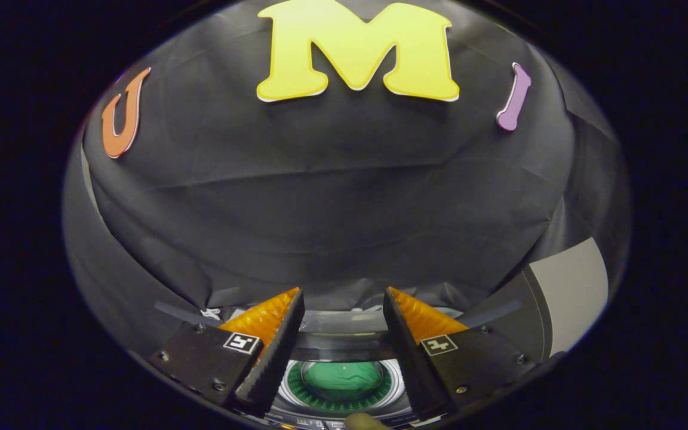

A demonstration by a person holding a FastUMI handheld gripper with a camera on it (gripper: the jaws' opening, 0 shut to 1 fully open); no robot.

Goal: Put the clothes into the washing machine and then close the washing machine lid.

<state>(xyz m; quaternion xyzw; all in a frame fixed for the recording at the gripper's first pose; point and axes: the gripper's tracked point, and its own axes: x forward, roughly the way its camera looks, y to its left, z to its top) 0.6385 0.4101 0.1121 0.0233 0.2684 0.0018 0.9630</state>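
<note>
My gripper (344, 294) hangs open above the washing machine (344, 325), its two fingers (275, 352) spread wide with nothing between them. Down between the fingers I look into the machine's round drum opening (287, 385), ringed in pale metal. A green piece of clothing (344, 379) lies inside the drum. The machine's lid is hidden from me. A small rounded object (365, 422) pokes up at the near rim of the machine; I cannot tell what it is.
The black cloth wall (332, 203) of the booth rises just beyond the machine. A grey panel (571, 292) stands to the right of the fingers, past the right finger.
</note>
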